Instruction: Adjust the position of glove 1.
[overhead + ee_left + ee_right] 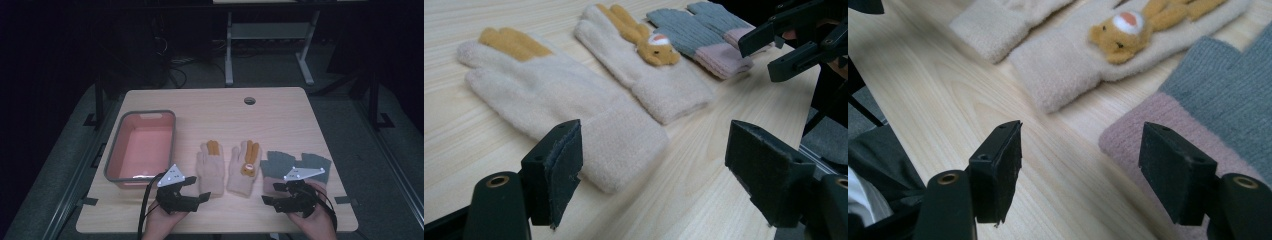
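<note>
Where gloves (229, 169) lie, pale wooden table (280, 112), dark room

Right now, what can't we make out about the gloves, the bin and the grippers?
- Grey gloves: cuffs hidden in the high view by the right gripper; tops cut off by the right gripper view's edge.
- Cream glove with the bear: finger ends cut off at that view's top.
- Pink bin: near inner wall hidden by its rim.
- Left gripper: wrist cut off at the bottom edge.
</note>
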A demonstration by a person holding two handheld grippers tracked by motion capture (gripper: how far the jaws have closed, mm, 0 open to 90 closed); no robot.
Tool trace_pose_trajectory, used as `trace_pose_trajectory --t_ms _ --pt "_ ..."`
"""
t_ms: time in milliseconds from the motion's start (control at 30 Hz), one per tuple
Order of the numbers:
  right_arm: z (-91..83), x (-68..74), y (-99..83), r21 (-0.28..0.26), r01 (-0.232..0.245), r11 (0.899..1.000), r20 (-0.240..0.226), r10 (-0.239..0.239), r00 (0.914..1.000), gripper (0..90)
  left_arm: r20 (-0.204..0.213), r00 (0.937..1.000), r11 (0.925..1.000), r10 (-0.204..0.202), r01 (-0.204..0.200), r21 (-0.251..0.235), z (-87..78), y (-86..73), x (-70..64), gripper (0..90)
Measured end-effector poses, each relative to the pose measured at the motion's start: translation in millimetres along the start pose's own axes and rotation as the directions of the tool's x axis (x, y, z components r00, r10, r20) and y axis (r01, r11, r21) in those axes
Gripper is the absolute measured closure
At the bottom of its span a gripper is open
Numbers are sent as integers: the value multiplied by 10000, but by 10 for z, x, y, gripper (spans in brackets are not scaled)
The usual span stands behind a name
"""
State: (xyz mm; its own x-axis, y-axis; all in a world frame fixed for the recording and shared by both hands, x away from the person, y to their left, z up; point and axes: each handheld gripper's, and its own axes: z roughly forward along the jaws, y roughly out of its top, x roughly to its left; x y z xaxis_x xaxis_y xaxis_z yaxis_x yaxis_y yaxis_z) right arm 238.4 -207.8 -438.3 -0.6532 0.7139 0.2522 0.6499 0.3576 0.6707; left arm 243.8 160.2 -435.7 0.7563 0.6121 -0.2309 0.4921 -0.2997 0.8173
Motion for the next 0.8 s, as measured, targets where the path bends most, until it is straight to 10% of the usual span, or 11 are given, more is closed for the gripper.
trace_pose_trajectory --t_ms 800 --pt "-26 104 400 373 783 9962 -245 -775 9967 326 -129 9996 9997 -234 233 -100 -49 -14 81 231"
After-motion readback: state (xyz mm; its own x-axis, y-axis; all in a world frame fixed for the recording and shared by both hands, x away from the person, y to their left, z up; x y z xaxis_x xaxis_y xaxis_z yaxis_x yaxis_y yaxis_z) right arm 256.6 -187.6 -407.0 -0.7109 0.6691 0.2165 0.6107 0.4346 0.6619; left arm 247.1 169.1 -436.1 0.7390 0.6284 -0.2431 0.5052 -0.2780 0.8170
